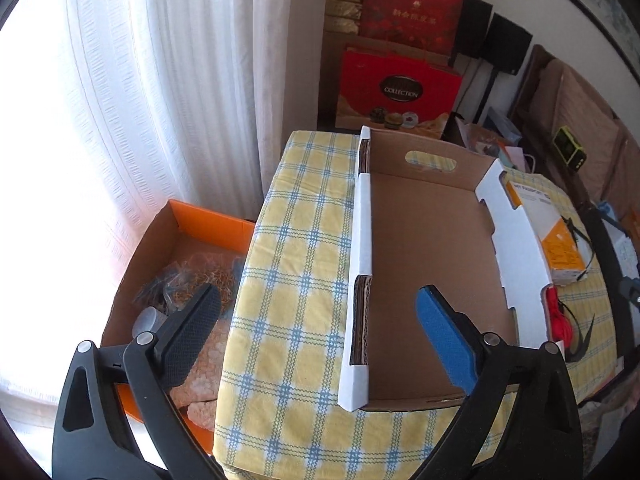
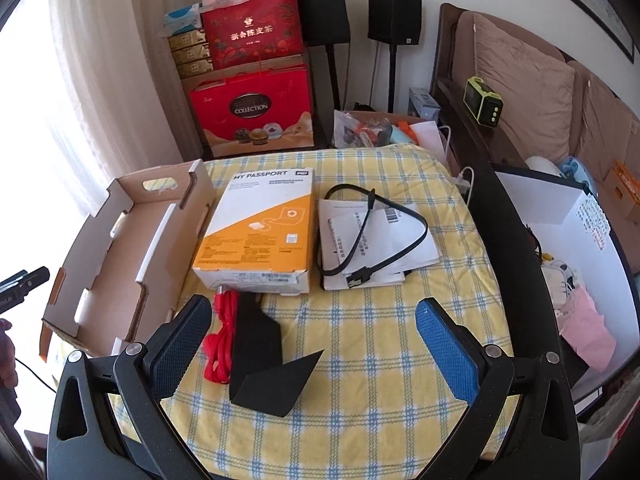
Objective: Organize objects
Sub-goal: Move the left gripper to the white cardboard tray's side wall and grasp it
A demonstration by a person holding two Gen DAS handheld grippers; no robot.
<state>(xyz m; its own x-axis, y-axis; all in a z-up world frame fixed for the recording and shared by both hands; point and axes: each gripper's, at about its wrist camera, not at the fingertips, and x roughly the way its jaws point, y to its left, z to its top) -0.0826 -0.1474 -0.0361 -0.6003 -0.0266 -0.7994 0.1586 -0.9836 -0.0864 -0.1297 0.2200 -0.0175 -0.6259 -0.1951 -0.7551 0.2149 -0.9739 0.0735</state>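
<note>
An empty cardboard tray (image 1: 432,240) (image 2: 120,240) lies on the yellow checked cloth (image 2: 380,340). My left gripper (image 1: 316,300) hovers open over the tray's left wall, nothing between its fingers. Right of the tray lies a white and orange hard-drive box (image 2: 256,232) (image 1: 556,232). A red cord (image 2: 220,340) (image 1: 560,320) and a black folded card (image 2: 268,356) lie in front of it. Papers (image 2: 372,240) with a black cable (image 2: 376,232) on them lie further right. My right gripper (image 2: 312,312) stands open above the black card and holds nothing.
An orange box (image 1: 200,220) with bags and loose bits sits on the floor left of the table, by the white curtain (image 1: 160,80). Red gift boxes (image 2: 252,108) and black speakers (image 2: 394,12) stand behind. A sofa (image 2: 528,92) and a white box (image 2: 580,240) are at the right.
</note>
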